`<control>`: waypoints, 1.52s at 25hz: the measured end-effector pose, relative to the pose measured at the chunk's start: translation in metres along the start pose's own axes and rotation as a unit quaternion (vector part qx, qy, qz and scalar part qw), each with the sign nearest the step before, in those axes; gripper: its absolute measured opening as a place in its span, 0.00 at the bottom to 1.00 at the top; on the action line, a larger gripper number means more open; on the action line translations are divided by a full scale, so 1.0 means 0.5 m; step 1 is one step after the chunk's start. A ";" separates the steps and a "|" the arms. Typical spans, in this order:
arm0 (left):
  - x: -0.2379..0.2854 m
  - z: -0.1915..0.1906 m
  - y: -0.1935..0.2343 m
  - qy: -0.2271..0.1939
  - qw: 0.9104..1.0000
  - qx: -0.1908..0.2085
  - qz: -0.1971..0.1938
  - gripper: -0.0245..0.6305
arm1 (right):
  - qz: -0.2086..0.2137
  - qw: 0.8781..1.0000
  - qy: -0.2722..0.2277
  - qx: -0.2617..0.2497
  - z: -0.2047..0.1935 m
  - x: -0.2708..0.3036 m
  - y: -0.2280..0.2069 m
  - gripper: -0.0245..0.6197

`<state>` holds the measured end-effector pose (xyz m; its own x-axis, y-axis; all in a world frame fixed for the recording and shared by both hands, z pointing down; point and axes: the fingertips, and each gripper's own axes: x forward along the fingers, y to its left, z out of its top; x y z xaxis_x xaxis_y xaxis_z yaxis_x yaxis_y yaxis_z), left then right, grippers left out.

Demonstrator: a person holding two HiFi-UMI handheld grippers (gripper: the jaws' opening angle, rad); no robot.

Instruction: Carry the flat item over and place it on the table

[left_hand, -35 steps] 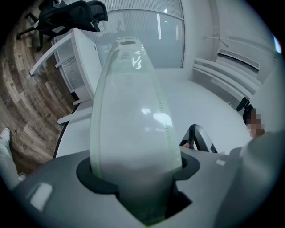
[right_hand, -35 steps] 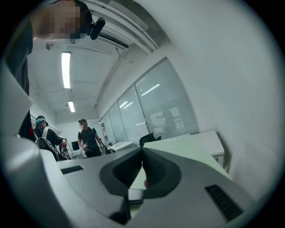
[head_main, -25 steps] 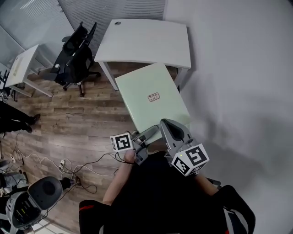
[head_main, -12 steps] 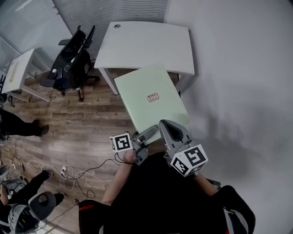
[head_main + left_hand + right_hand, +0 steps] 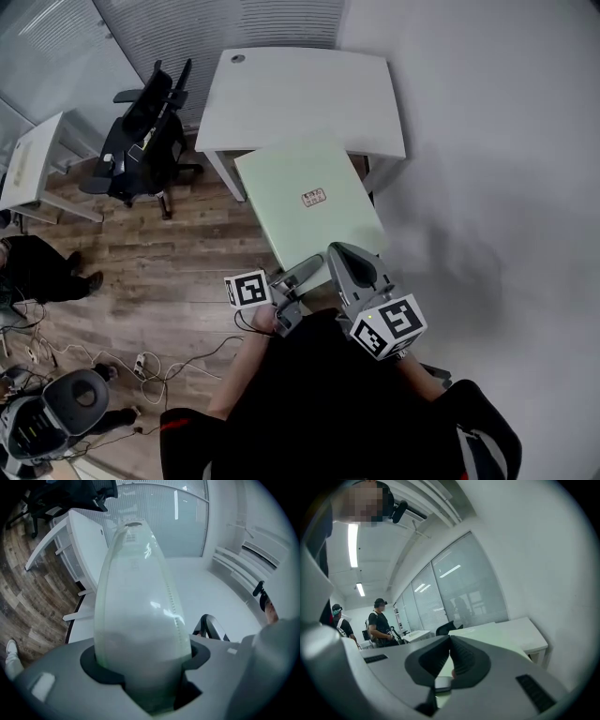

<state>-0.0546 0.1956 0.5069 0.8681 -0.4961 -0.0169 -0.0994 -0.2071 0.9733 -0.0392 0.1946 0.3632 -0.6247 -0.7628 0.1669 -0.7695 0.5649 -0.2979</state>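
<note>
The left gripper (image 5: pixel 143 667) has its jaws closed on the near end of the pale green flat rectangular panel (image 5: pixel 309 202), which fills the gap between them. The right gripper (image 5: pixel 449 660) has its jaws pinched almost together on the same thin near edge, just beside the left one. From both grips the panel's long axis runs straight ahead, roughly level, toward the white rectangular table (image 5: pixel 300 89). Its far end looks to be at the table's front edge (relative heights are hard to judge from above). The move ahead turns on that line: the panel points at the tabletop, with the right gripper wall-side and the black office chair (image 5: pixel 145 131) well off left.
</note>
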 end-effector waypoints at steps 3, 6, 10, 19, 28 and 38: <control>-0.009 0.014 0.009 0.006 1.000 -0.007 0.006 0.52 | 0.000 1.000 -0.004 -0.003 0.002 0.021 0.012 0.04; -0.010 0.025 0.018 0.011 1.000 0.001 0.003 0.52 | -0.002 1.000 -0.010 -0.003 -0.007 0.029 0.014 0.04; -0.015 0.027 0.018 0.017 1.000 -0.011 0.000 0.52 | -0.013 1.000 -0.011 0.003 -0.011 0.034 0.014 0.04; -0.005 0.030 0.030 0.043 0.999 0.003 -0.009 0.52 | -0.051 0.999 -0.011 0.011 -0.024 0.033 -0.006 0.04; 0.000 0.048 0.025 0.057 0.998 0.013 0.000 0.52 | -0.053 0.998 -0.012 0.011 0.001 0.059 -0.019 0.04; 0.116 0.211 0.081 0.047 0.999 -0.006 0.009 0.52 | -0.040 0.999 0.006 0.017 0.058 0.228 -0.152 0.04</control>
<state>-0.0596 0.0693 0.5213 0.9086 -0.4172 0.0210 -0.1093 -0.1890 0.9759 -0.0481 0.0554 0.3779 -0.5632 -0.8011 0.2023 -0.8121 0.4914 -0.3147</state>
